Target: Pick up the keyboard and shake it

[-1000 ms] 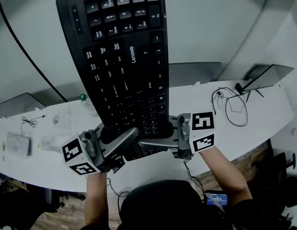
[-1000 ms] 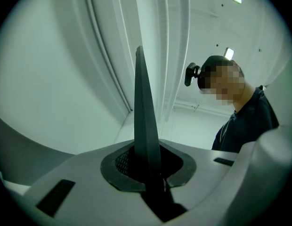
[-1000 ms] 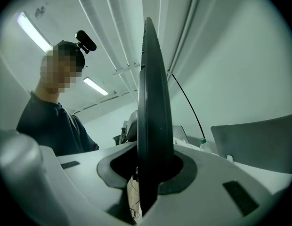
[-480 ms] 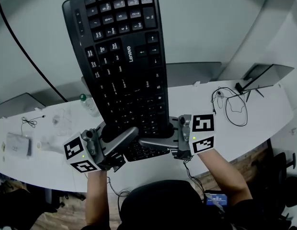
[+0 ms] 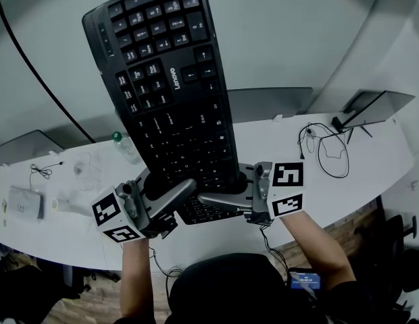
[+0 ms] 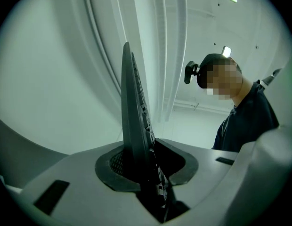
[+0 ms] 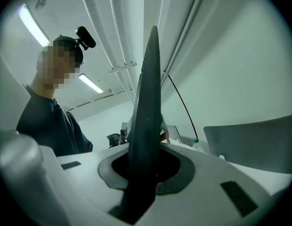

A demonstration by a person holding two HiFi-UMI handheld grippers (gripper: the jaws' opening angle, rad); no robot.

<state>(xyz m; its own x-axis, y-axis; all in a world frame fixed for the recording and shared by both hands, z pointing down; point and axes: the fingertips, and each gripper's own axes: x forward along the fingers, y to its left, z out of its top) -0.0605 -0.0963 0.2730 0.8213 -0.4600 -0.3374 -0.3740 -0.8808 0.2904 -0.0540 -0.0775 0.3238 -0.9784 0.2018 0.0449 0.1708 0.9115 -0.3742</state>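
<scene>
Desk [image 5: 372, 160], keyboard [image 5: 169, 93] upright, leaning left, pinched by left fingers [image 5: 172, 196] easing, right fingers [image 5: 222, 199] tightening

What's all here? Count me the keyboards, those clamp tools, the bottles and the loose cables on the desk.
Keyboards: 1, the black keyboard, held up above the desk.
Grippers: 2, the keyboard's edge between both: left gripper, jaws just eased open slightly; right gripper, jaws just closed further.
Bottles: 1, green-capped bottle.
Cables on desk: 2, left cable, right cable.
Total: 6.

The keyboard [image 5: 167, 93] bears the brand name "Lenovo" among its keys.
</scene>
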